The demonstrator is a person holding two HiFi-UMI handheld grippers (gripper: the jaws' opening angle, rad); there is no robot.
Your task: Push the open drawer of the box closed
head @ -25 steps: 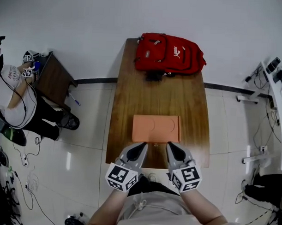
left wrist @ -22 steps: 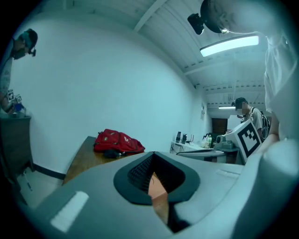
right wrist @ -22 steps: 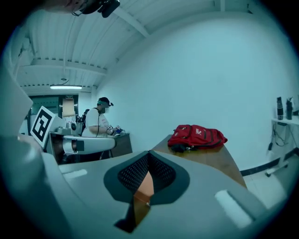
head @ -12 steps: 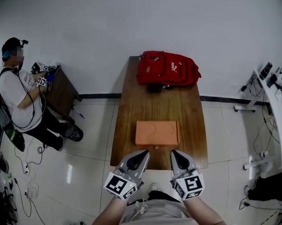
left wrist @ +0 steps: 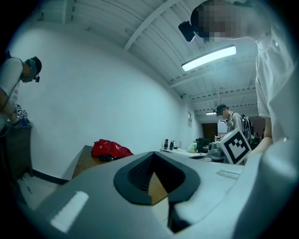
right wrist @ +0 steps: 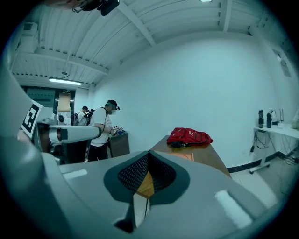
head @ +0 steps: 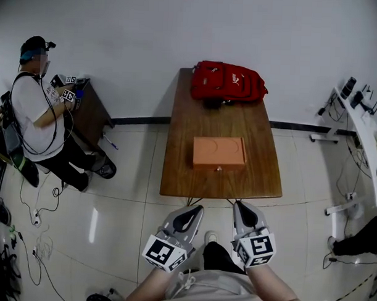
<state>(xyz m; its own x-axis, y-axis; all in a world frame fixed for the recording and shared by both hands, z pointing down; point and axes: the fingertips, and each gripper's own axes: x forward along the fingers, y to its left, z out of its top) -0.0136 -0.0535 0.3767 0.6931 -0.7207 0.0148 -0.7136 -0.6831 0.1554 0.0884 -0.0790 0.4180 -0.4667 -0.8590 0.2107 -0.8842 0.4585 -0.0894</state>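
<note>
The orange box lies in the middle of the wooden table, its front flush, with a small knob facing me. Both grippers hang over the floor, short of the table's near edge. My left gripper is shut on nothing, and so is my right gripper. In the right gripper view the box shows just above the shut jaws. The left gripper view has the table edge behind the left gripper; the box is hidden there.
A red backpack lies at the table's far end, against the white wall. A person stands at a small dark side table far left. A white bench with gear and floor cables sits at the right.
The view and both grippers have drawn back from the table: a second ago they were over its near edge by the box, now they are over the floor. Jaws stayed shut.
</note>
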